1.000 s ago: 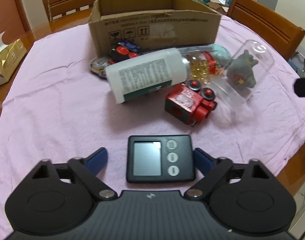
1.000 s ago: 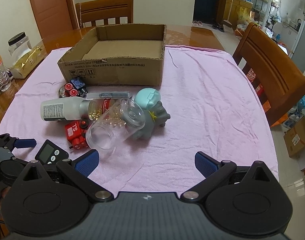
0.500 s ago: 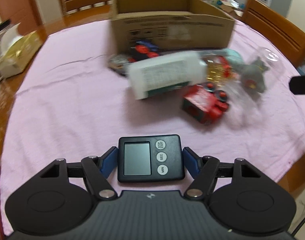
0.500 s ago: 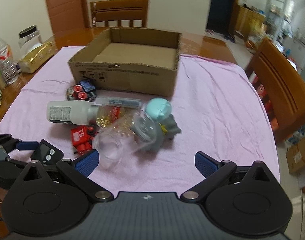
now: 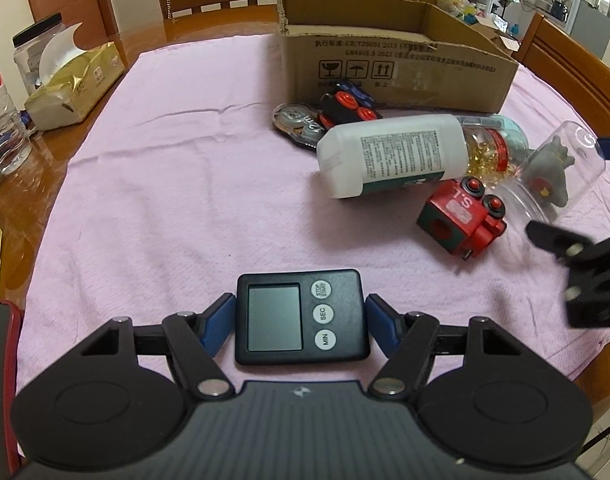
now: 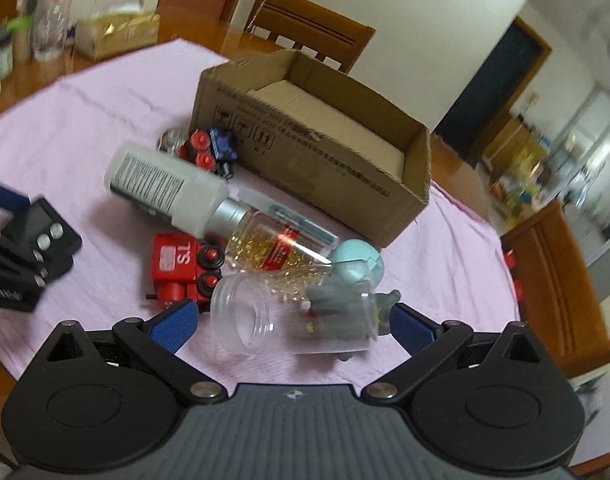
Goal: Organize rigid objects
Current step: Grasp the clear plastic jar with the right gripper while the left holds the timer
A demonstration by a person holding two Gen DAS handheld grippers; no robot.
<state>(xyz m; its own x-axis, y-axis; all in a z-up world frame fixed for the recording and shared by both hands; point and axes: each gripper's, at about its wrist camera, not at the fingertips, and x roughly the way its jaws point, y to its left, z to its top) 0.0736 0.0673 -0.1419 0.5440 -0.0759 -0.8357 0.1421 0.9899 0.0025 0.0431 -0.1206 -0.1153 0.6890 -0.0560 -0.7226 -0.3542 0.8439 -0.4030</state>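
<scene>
The left gripper (image 5: 300, 322) has its blue fingers (image 5: 219, 322) pressed against both sides of a small black timer (image 5: 300, 316), which sits low over the pink cloth (image 5: 165, 200) near the front edge of the counter. The timer's grey screen faces up, with three round buttons down its right side.

The right gripper (image 6: 293, 322) hangs with its fingers (image 6: 173, 322) spread wide on either side of a clear plastic jar (image 6: 289, 314) lying on its side, mouth toward the left; neither finger touches it. A grey toy figure (image 6: 337, 300) lies just behind the jar, seen partly through it.

Beyond that is a loose heap: a red toy block (image 5: 461, 220), a white bottle (image 5: 393, 156) lying flat, a clear bottle of golden capsules (image 6: 273, 246) and a small toy car (image 5: 347, 104) with red wheels. Behind the heap stands an open cardboard box (image 5: 405, 68), with the toy car right beside its front wall. A gold packet (image 5: 75, 84) lies on the bare wood left of the cloth.
</scene>
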